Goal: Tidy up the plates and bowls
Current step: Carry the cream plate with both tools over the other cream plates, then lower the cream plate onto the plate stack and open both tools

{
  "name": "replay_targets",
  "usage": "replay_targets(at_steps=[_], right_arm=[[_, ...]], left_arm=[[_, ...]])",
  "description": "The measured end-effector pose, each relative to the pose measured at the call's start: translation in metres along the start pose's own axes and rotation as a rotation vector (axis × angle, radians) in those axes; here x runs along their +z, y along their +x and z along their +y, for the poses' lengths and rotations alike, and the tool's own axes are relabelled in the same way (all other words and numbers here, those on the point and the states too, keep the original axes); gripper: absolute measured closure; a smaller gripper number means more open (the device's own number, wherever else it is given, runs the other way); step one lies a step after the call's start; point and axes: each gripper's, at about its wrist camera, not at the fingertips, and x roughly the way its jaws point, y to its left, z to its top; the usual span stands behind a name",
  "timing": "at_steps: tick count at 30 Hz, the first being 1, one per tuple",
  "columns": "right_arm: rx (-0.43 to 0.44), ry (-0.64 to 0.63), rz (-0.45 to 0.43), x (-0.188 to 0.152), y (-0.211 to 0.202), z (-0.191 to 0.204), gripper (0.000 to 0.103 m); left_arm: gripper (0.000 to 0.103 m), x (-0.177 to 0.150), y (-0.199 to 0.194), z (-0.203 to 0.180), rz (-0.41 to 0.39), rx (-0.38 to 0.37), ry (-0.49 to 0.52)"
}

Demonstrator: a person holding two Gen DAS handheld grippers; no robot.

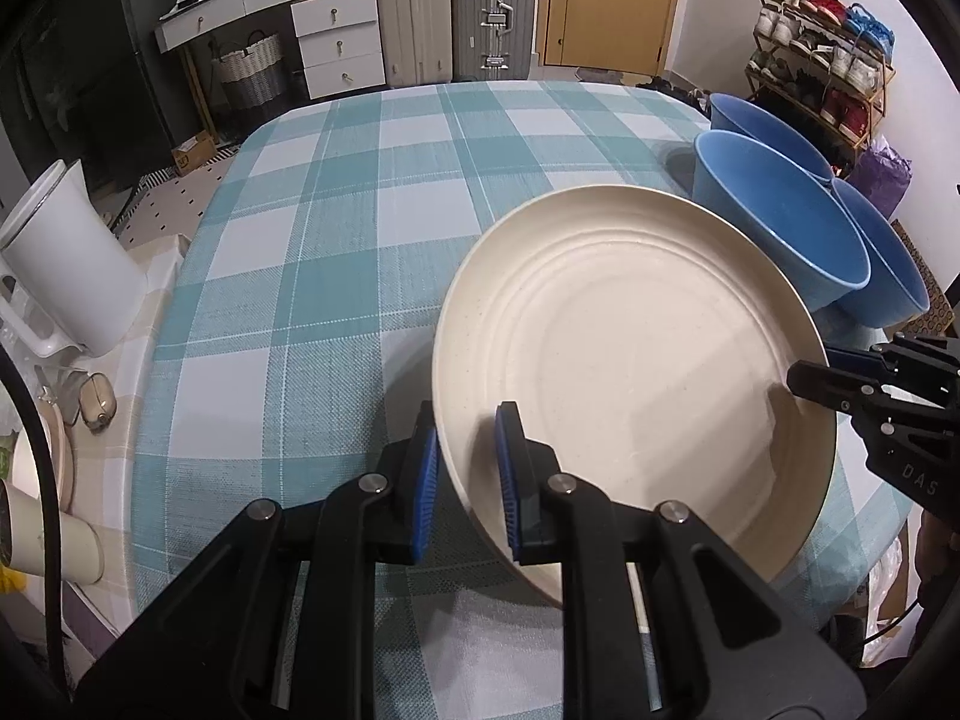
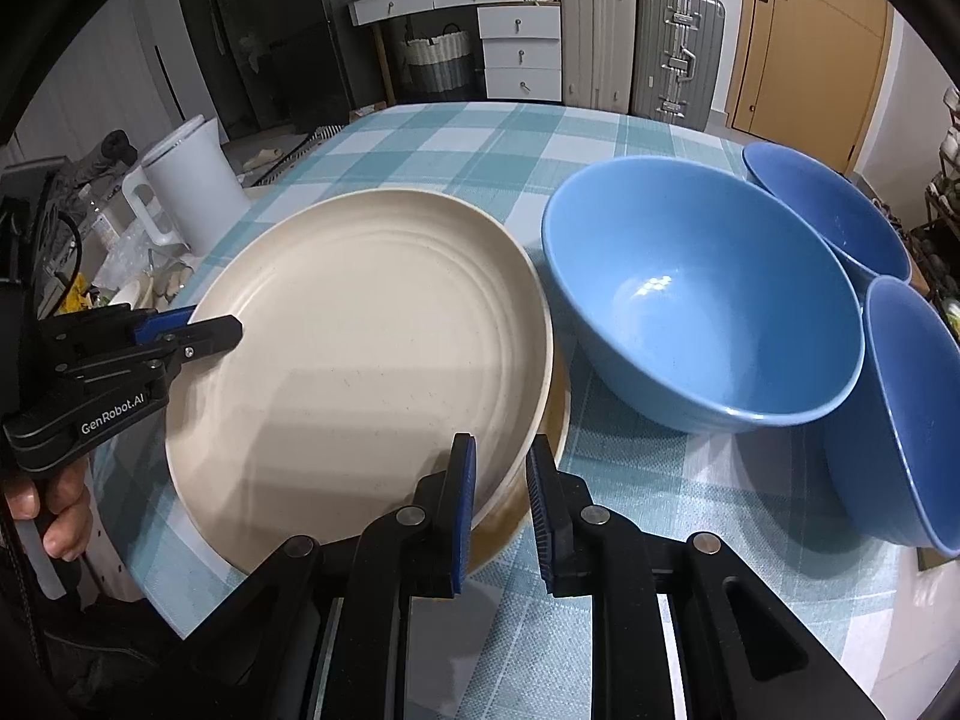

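Note:
A large cream plate (image 1: pixel 630 360) (image 2: pixel 360 360) hangs tilted low over the teal checked tablecloth (image 1: pixel 336 252), held by both grippers. My left gripper (image 1: pixel 468 438) is shut on its near left rim and also shows at the left of the right wrist view (image 2: pixel 204 333). My right gripper (image 2: pixel 503 462) is shut on the opposite rim; it appears at the right edge of the left wrist view (image 1: pixel 810 381). Under the plate's right edge the rim of a second plate (image 2: pixel 561 414) shows. Three blue bowls (image 2: pixel 702 312) (image 2: pixel 828 210) (image 2: pixel 900 420) stand close on the right.
A white jug (image 1: pixel 66 258) (image 2: pixel 192 180) and small clutter sit off the table's left edge. A hand (image 2: pixel 60 510) grips the left tool. Beyond the table stand a drawer unit (image 1: pixel 336 42), two suitcases (image 1: pixel 456 12) and a shoe rack (image 1: pixel 822 66).

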Motion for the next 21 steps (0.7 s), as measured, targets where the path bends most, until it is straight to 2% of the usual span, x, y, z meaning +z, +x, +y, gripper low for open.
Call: replay_targets(at_steps=[21], right_arm=[[-0.094,-0.037,0.021,-0.012,0.011,0.005,0.083]], left_arm=[[0.086,-0.009,0.018,-0.02,0.016,0.058,0.088]])
